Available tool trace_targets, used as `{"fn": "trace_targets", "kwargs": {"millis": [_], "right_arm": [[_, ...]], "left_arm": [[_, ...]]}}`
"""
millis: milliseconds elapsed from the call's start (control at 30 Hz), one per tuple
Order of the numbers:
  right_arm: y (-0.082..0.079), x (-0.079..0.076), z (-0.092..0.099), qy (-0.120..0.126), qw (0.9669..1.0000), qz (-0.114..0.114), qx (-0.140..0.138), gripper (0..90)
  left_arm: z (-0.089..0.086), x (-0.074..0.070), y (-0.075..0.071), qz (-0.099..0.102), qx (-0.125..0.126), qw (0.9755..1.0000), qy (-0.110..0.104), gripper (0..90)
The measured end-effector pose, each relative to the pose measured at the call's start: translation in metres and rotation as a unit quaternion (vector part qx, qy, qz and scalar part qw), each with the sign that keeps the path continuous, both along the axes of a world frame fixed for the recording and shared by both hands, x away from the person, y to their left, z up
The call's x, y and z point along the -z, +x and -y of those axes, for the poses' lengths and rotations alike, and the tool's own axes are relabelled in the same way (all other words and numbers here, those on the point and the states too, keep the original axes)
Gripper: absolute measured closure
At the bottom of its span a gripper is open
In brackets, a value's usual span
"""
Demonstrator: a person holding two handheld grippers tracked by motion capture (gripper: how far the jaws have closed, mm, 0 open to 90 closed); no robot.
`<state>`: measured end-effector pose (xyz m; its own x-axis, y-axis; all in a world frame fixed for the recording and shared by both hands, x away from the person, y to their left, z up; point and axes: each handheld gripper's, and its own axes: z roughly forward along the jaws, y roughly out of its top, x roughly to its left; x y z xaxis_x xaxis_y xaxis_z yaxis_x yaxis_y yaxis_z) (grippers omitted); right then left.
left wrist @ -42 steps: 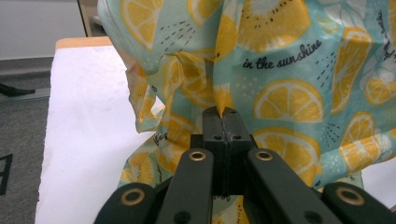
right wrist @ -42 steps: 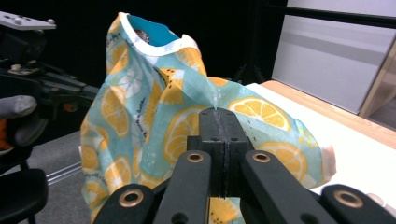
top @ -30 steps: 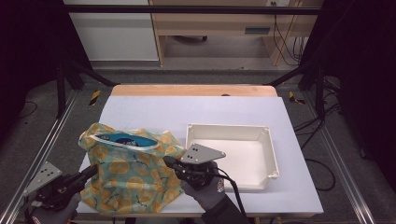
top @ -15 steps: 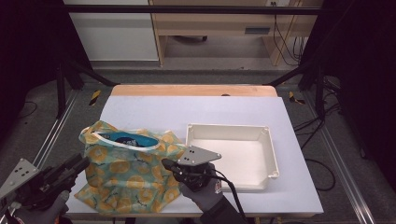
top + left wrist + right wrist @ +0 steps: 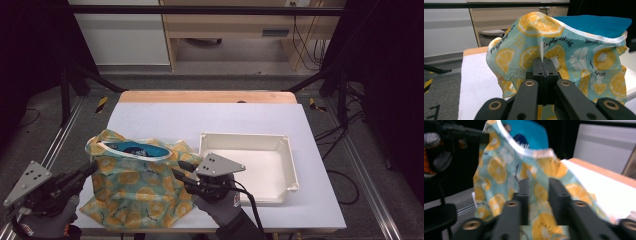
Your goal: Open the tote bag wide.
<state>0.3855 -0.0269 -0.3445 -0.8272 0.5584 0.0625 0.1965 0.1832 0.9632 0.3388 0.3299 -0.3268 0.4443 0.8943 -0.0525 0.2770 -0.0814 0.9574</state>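
A teal cloth bag (image 5: 135, 187) printed with orange slices stands crumpled at the table's front left, its blue lining (image 5: 132, 149) showing at the open mouth. My left gripper (image 5: 92, 168) is at the bag's left side. In the left gripper view the left gripper (image 5: 543, 61) is shut, pinching a fold of the bag (image 5: 574, 50). My right gripper (image 5: 180, 170) is at the bag's right side. In the right gripper view its jaws have just been opening: the right gripper (image 5: 539, 183) stands parted, with the bag (image 5: 504, 170) showing in the gap and not pressed.
A white rectangular tray (image 5: 289, 165) lies right of the bag, close behind the right hand. The white table top (image 5: 225, 117) extends to a wooden strip at the far edge. Dark frame posts stand at both sides.
The right gripper's jaws have parted and let go of the cloth. The left gripper drew back to the left, then came up a little with the bag's left edge.
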Motion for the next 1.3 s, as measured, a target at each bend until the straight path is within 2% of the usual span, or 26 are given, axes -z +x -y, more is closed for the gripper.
{"fn": "trace_targets", "kwargs": {"millis": [67, 200, 233, 267, 300, 333, 367, 433, 533, 733, 833, 900, 1167, 1300], "right_arm": [[0.003, -0.003, -0.005, -0.002, 0.9998, 0.015, 0.016, 52.6], [0.01, -0.003, -0.012, -0.014, 0.9996, 0.016, 0.02, 51.7], [0.013, -0.002, -0.015, -0.017, 0.9996, 0.013, 0.02, 54.5], [0.016, 0.0, -0.018, -0.022, 0.9996, 0.004, 0.016, 65.4], [0.016, 0.0, -0.018, -0.022, 0.9996, 0.004, 0.016, 65.4], [0.017, 0.001, -0.019, -0.024, 0.9996, 0.0, 0.015, 72.8], [0.015, 0.002, -0.02, -0.026, 0.9996, -0.001, 0.009, 86.8], [0.013, 0.002, -0.02, -0.027, 0.9996, 0.0, 0.011, 89.9], [0.008, 0.002, -0.015, -0.019, 0.9998, 0.0, 0.002, 90.0], [0.003, 0.006, -0.013, -0.022, 0.9997, -0.008, -0.01, 90.0], [0.004, 0.01, -0.016, -0.026, 0.9995, -0.014, -0.012, 90.0], [0.006, 0.016, -0.021, -0.035, 0.999, -0.022, -0.015, 90.0], [0.006, 0.028, -0.026, -0.045, 0.9981, -0.038, -0.019, 90.0], [0.005, 0.032, -0.026, -0.045, 0.9979, -0.042, -0.02, 90.0]], "left_arm": [[0.0, 0.001, 0.0, -0.001, 0.001, 1.0, 0.003, 90.0], [0.0, 0.002, -0.001, -0.002, 0.005, 1.0, 0.001, 90.0], [-0.001, 0.002, -0.001, -0.002, 0.005, 1.0, 0.001, 90.0], [-0.001, 0.003, -0.001, -0.002, 0.006, 1.0, -0.002, 90.0], [-0.001, 0.003, -0.001, -0.002, 0.006, 1.0, -0.002, 90.0], [-0.002, 0.003, -0.001, -0.003, 0.007, 1.0, -0.001, 90.0], [-0.002, 0.004, -0.003, -0.003, 0.008, 1.0, -0.003, 90.0], [-0.002, 0.004, -0.004, -0.003, 0.009, 0.9999, -0.005, 90.0], [-0.002, 0.005, -0.008, -0.004, 0.013, 0.9999, -0.003, 90.0], [-0.003, 0.011, -0.015, -0.006, 0.008, 0.9999, 0.007, 90.0], [-0.005, 0.018, -0.013, -0.017, 0.007, 0.9998, 0.001, 90.0], [-0.005, 0.023, -0.011, -0.027, 0.006, 0.9996, 0.003, 90.0], [-0.003, 0.044, -0.005, -0.063, 0.007, 0.9979, 0.015, 90.0], [-0.003, 0.049, -0.005, -0.07, 0.008, 0.9973, 0.018, 90.0]]}}
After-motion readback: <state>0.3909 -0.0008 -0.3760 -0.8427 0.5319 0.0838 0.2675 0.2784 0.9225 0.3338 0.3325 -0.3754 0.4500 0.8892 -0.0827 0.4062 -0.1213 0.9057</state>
